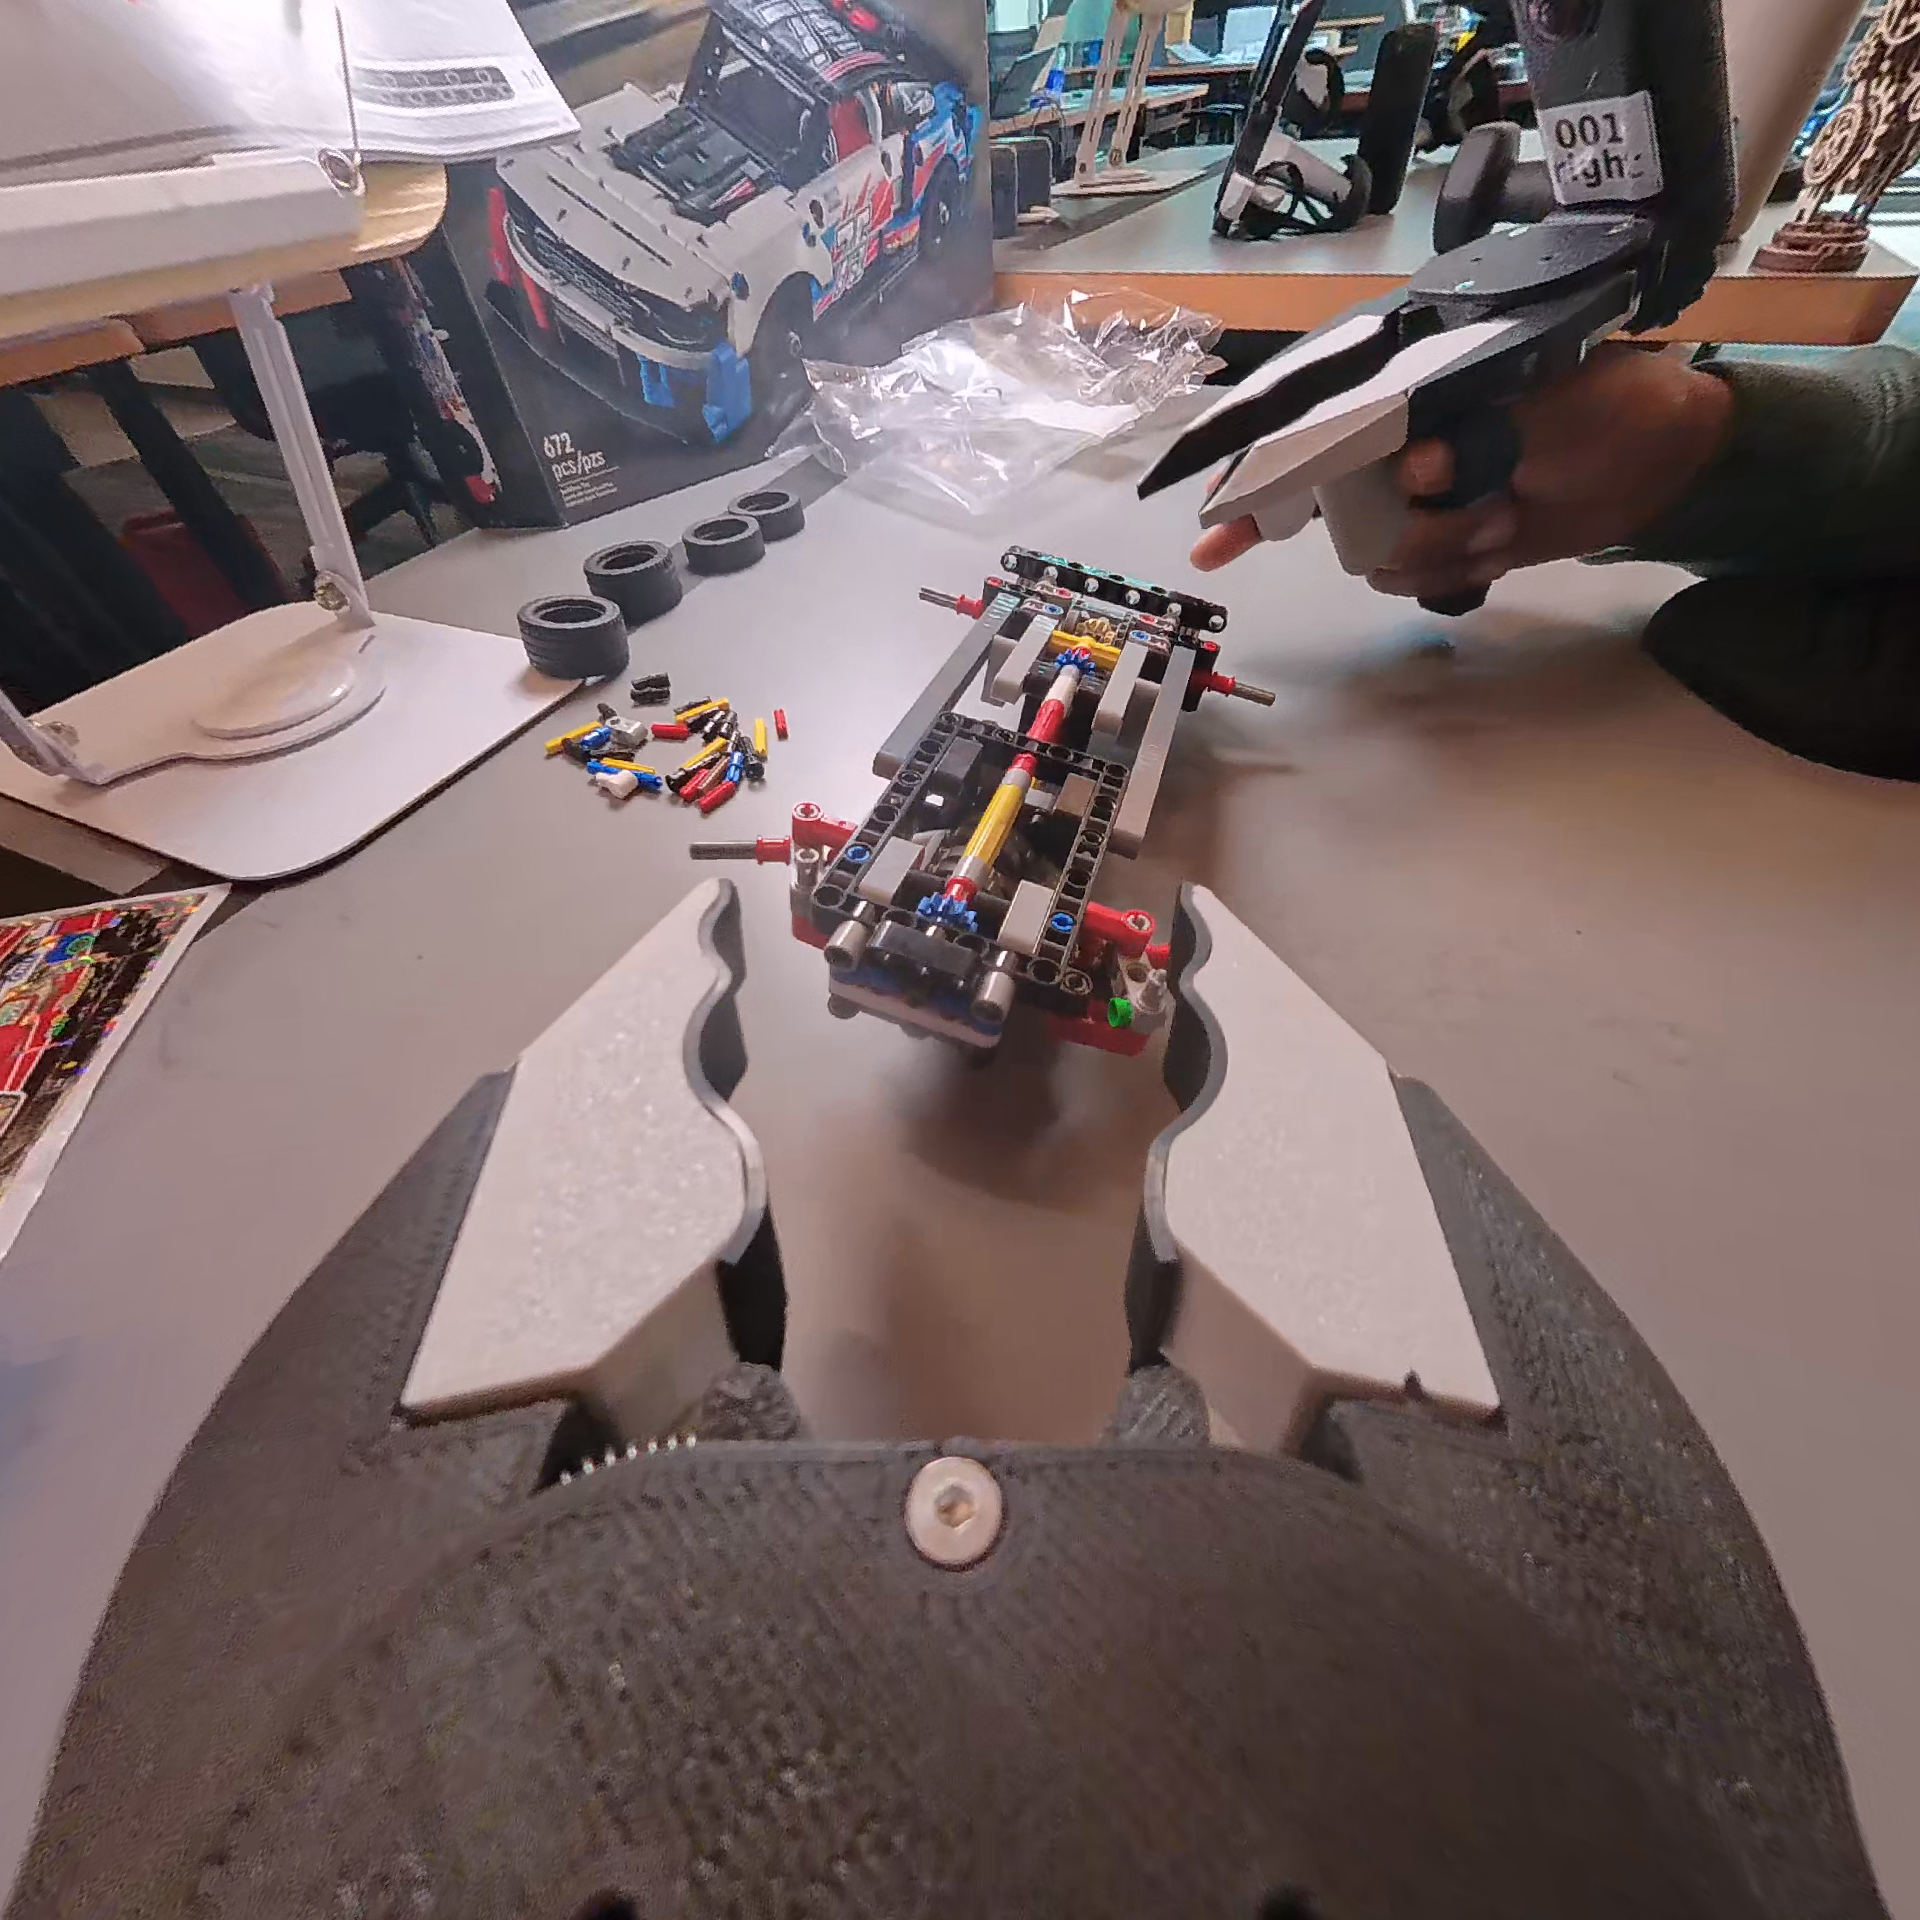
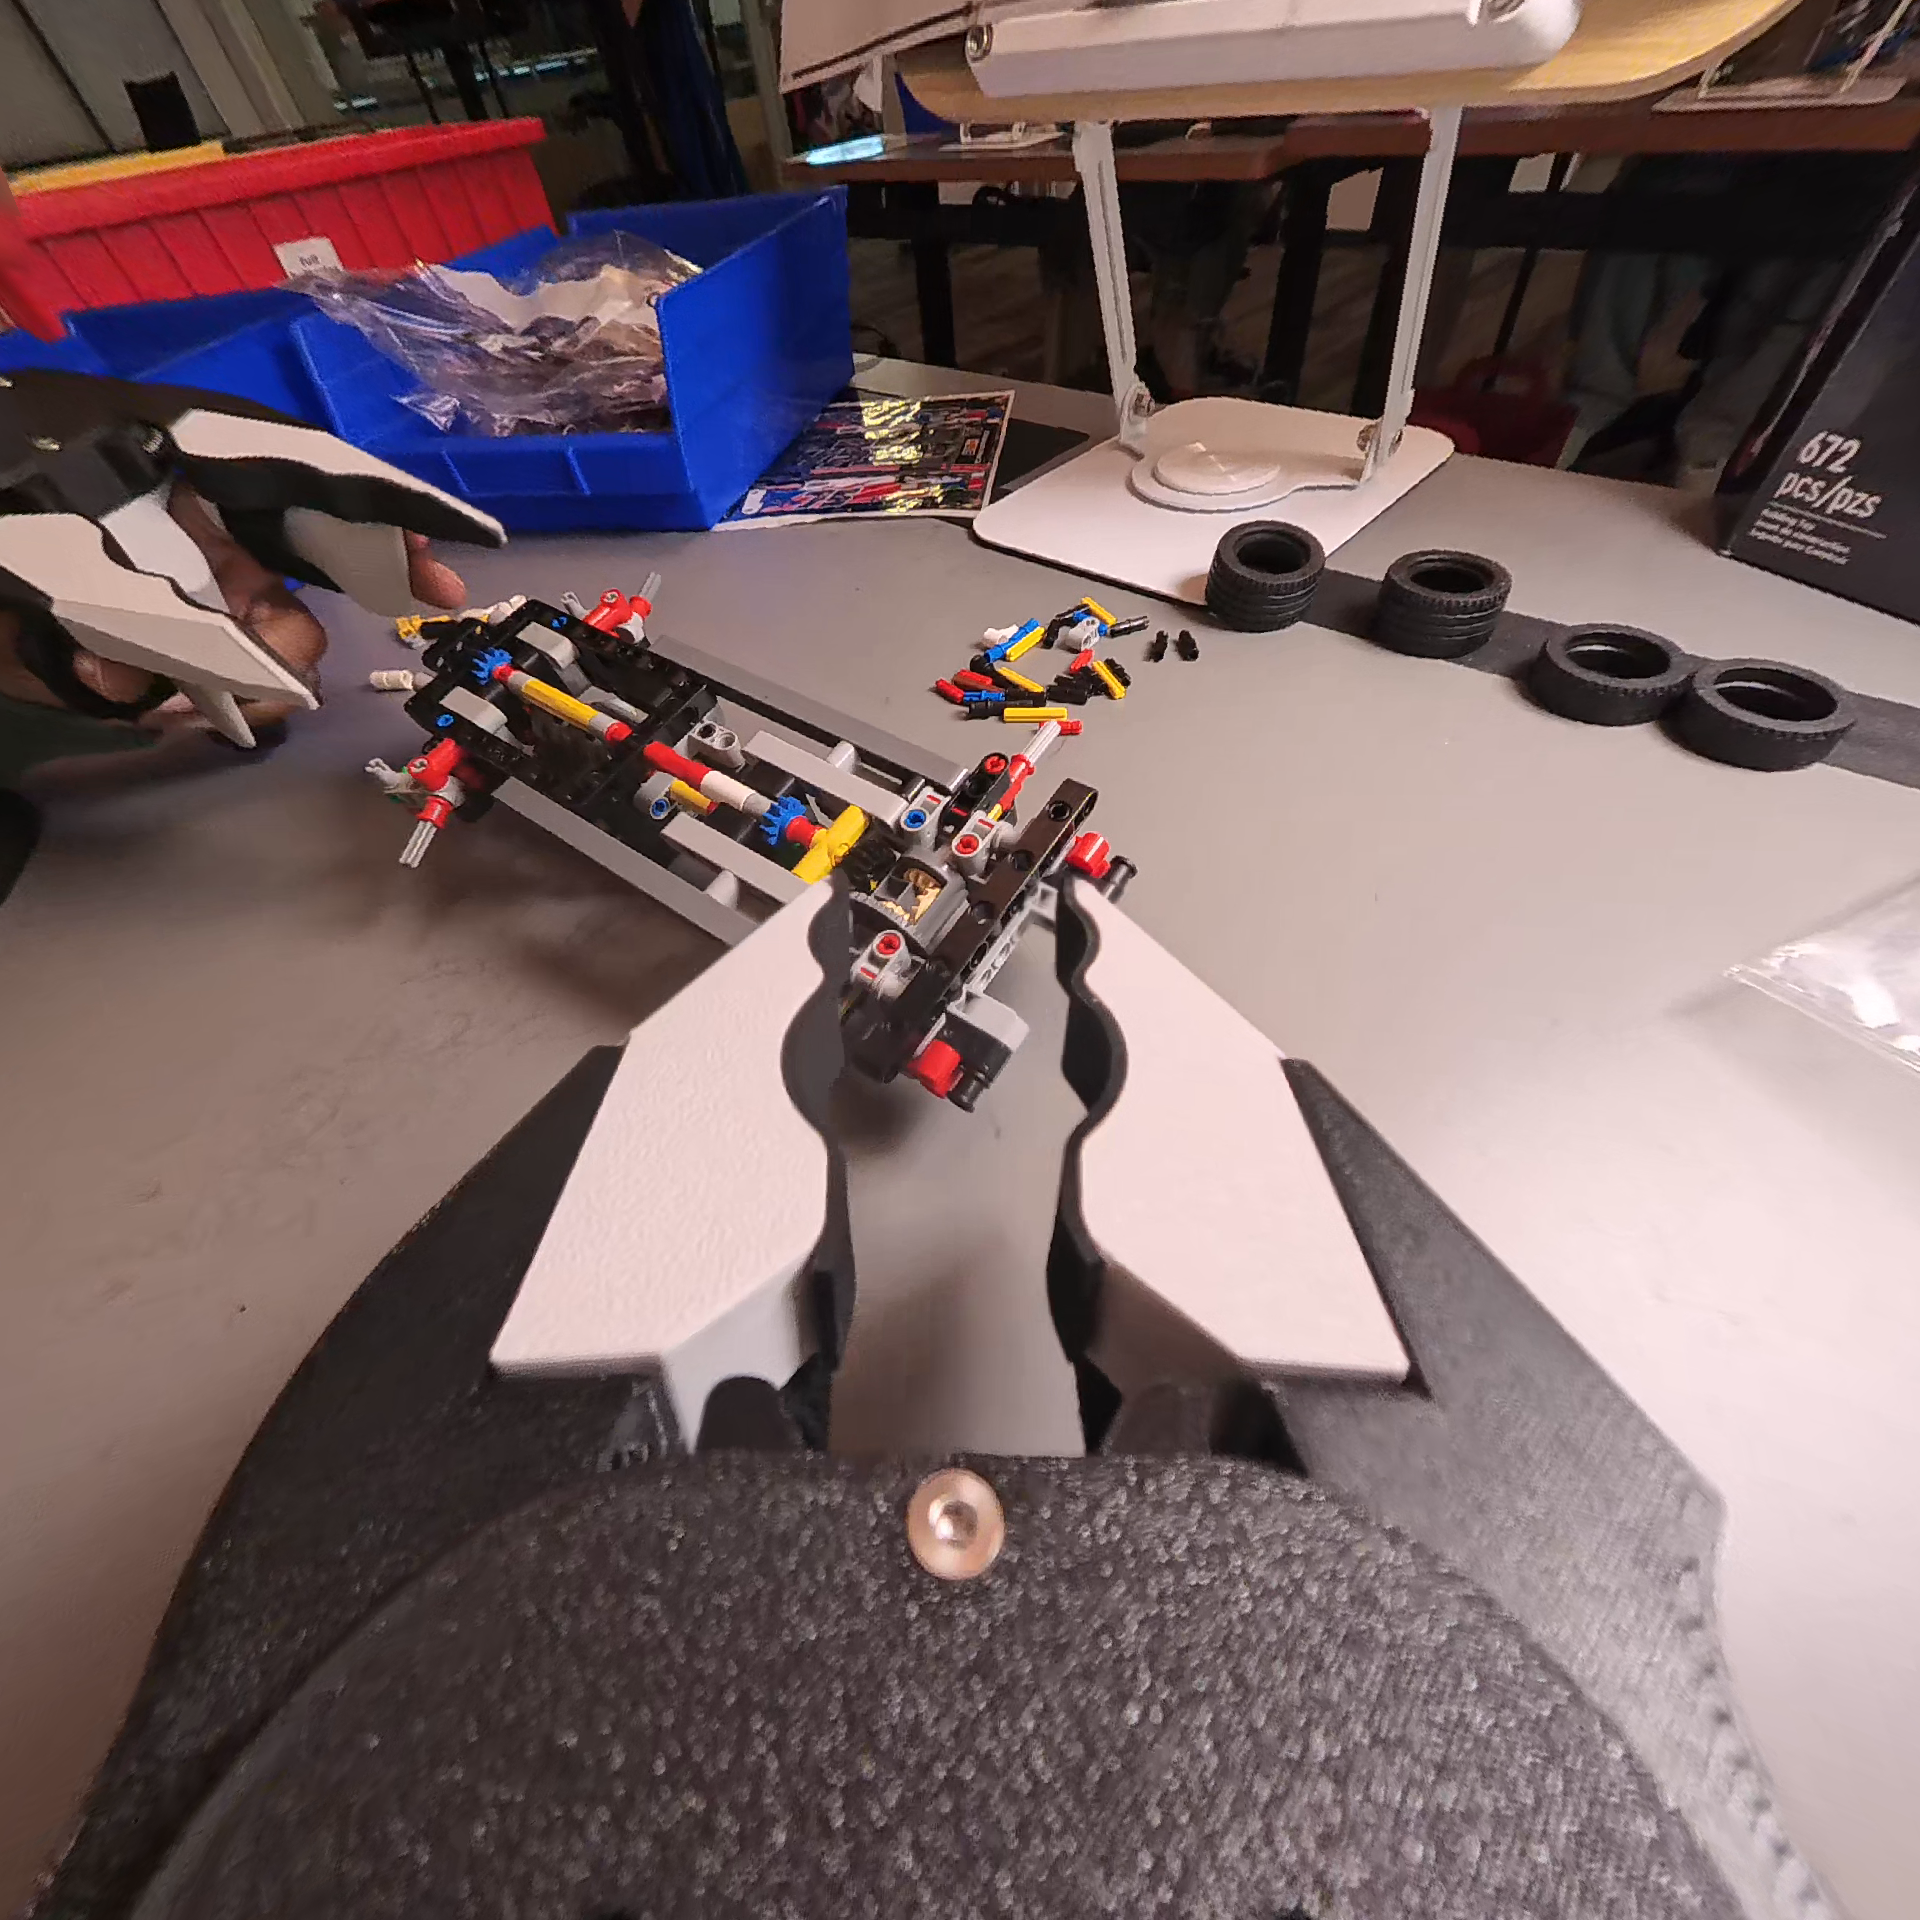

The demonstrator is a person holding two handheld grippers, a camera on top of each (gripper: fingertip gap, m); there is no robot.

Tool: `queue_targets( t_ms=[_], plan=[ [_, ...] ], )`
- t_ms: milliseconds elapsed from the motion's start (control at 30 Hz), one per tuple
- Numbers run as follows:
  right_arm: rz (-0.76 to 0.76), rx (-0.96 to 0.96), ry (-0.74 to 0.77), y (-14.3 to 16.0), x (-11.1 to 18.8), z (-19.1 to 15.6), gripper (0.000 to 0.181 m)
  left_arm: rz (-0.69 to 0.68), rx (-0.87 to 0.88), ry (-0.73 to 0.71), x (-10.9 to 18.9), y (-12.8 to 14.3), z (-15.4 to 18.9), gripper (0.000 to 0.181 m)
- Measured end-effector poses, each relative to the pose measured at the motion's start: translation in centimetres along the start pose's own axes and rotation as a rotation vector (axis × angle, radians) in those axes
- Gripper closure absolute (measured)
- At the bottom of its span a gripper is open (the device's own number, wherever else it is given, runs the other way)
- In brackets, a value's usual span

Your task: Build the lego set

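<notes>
A partly built lego car chassis (image 1: 1039,800), black and grey with a red and yellow shaft down its middle, lies flat on the grey table (image 1: 1455,1039). My left gripper (image 1: 956,914) is open and empty, its fingertips on either side of the chassis's near end, not touching it. My right gripper (image 2: 945,904) is open and empty, hovering over the other end of the chassis (image 2: 727,769). It shows in the left wrist view (image 1: 1216,488) above and right of that end. The left gripper (image 2: 405,613) also shows in the right wrist view.
A pile of small loose pieces (image 1: 675,748) and several black tyres (image 1: 665,571) lie left of the chassis. Behind are the set's box (image 1: 727,260), a clear bag (image 1: 997,395) and a white stand (image 1: 281,707). A sticker sheet (image 2: 883,457) lies beside blue bins (image 2: 623,364). The left gripper's tips are roughly 20 cm from the right gripper's.
</notes>
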State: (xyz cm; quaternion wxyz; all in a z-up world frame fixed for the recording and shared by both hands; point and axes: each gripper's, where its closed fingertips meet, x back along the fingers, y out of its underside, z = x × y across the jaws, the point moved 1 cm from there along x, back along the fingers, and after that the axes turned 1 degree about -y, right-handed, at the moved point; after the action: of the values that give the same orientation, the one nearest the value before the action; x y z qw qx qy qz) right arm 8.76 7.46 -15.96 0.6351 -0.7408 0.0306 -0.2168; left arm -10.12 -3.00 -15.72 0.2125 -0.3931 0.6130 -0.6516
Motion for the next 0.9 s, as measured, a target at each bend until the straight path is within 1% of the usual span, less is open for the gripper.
queue_targets(
  t_ms=[67, 100, 200, 267, 367, 533, 667, 900],
  plan=[
    [0.0, 0.015, 0.02, -0.1, 0.0, 0.3, 0.136, -0.013, -0.005, 0.017, -0.4, 0.2, 0.4, 0.1],
    [-0.006, 0.019, 0.027, 0.0, 0.0, 0.5, 0.134, -0.025, -0.012, 0.022, -0.6, 0.4, 0.5, 0.1],
    [-0.019, 0.017, 0.027, 0.3, 0.2, 0.8, 0.136, -0.056, -0.029, 0.051, -1.0, 1.0, 1.2, 0.108],
    [-0.025, 0.017, 0.029, 0.4, 0.4, 1.1, 0.136, -0.069, -0.048, 0.04, -1.1, 1.2, 1.2, 0.111],
    [-0.051, 0.026, 0.006, 0.7, 0.6, 1.0, 0.135, -0.076, -0.068, 0.017, -1.1, 1.2, 1.0, 0.124],
    [-0.09, 0.096, -0.003, 1.4, 0.5, 0.3, 0.133, -0.081, -0.094, -0.002, -1.2, 1.3, 1.1, 0.131],
    [-0.126, 0.135, 0.001, 2.2, 0.1, -0.1, 0.133, -0.078, -0.097, -0.011, -1.2, 1.2, 1.2, 0.132],
    [-0.1, 0.233, 0.022, 1.6, 0.2, -0.4, 0.132, -0.075, -0.109, -0.013, -1.2, 1.1, 1.3, 0.129]
  ],
)
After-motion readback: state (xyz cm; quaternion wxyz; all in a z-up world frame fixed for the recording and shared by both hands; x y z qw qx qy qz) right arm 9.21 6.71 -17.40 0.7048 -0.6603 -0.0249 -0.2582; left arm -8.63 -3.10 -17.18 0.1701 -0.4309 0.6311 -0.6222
